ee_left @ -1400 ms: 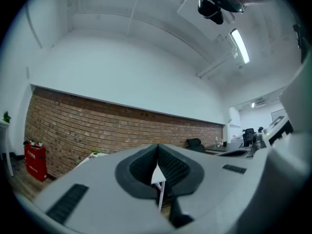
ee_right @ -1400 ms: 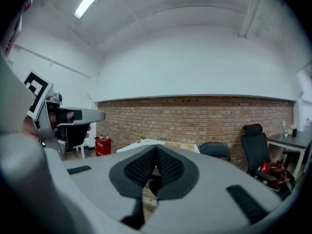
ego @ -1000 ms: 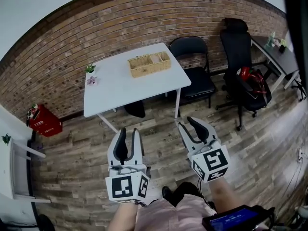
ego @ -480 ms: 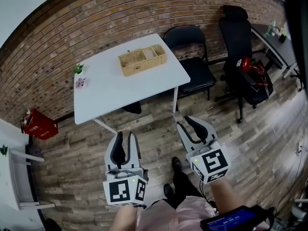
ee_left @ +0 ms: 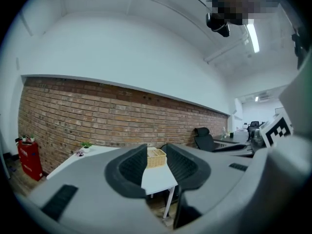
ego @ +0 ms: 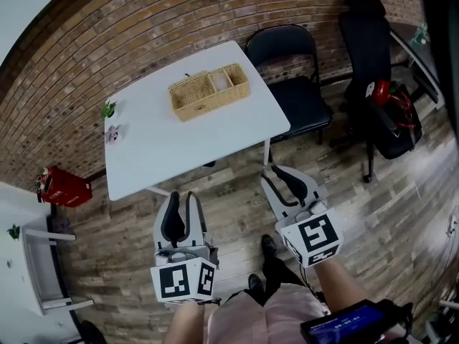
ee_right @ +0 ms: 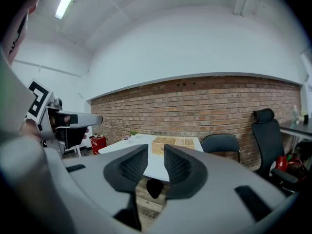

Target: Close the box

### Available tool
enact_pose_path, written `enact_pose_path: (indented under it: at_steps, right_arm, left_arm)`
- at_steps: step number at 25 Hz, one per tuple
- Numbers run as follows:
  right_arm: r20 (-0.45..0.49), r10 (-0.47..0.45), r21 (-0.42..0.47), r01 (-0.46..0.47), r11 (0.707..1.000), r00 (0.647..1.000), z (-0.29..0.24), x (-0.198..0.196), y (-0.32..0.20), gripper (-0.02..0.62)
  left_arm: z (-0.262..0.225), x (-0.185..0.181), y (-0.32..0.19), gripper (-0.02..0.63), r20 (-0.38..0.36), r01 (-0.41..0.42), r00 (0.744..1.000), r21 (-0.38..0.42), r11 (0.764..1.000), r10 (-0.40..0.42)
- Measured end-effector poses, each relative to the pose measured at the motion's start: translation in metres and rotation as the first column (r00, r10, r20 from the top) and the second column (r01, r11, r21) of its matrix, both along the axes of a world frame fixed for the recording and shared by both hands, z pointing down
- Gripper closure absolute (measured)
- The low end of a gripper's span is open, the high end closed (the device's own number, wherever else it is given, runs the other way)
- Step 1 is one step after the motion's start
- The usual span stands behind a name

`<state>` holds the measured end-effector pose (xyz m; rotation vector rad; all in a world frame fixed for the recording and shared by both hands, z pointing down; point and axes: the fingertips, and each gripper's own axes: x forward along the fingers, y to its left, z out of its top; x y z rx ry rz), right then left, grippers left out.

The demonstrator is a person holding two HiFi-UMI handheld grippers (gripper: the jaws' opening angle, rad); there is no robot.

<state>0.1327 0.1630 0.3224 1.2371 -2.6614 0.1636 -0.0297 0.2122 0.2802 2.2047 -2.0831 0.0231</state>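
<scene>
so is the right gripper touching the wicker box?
Apart. Head view: the right gripper, jaws closing empty, hangs over the floor short of the table where the wicker box sits.

table point(ego: 179, 149): white, upper centre, ahead of me
folding chair point(ego: 294, 84): black, just right of table
office chair point(ego: 369, 41): black, upper right
red case point(ego: 63, 187): left edge, on floor

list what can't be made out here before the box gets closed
- Wicker box, head view: too far and small to tell whether it has a lid or what its compartments hold.
- Same box, left gripper view: the left gripper has its jaws across both ends, so only the middle shows.
- Small plants at the edge of the white table: too small to identify.
- Dark shape under the table, right gripper view: blurred and unidentifiable.
</scene>
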Motion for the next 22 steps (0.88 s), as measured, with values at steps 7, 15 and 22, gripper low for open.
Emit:
enact_pose_path:
  at_steps: [7,15,22]
  right_arm:
    - [0.008,-0.035,0.021,0.034,0.999,0.999,-0.009,0.005,-0.050,0.503]
    - [-0.017,-0.076,0.022,0.076,0.997,0.997,-0.013,-0.014,-0.083,0.511]
    - [-0.047,-0.084,0.018,0.085,0.996,0.995,-0.004,-0.045,-0.113,0.514]
  left_arm:
    - [-0.012,0.008,-0.041,0.479,0.021,0.025,0.999,0.012,1.000,-0.026]
    - [-0.015,-0.008,-0.061,0.480,0.014,0.076,0.997,0.027,0.997,-0.076]
    - [0.003,-0.041,-0.090,0.480,-0.026,0.088,0.996,0.017,0.996,-0.088]
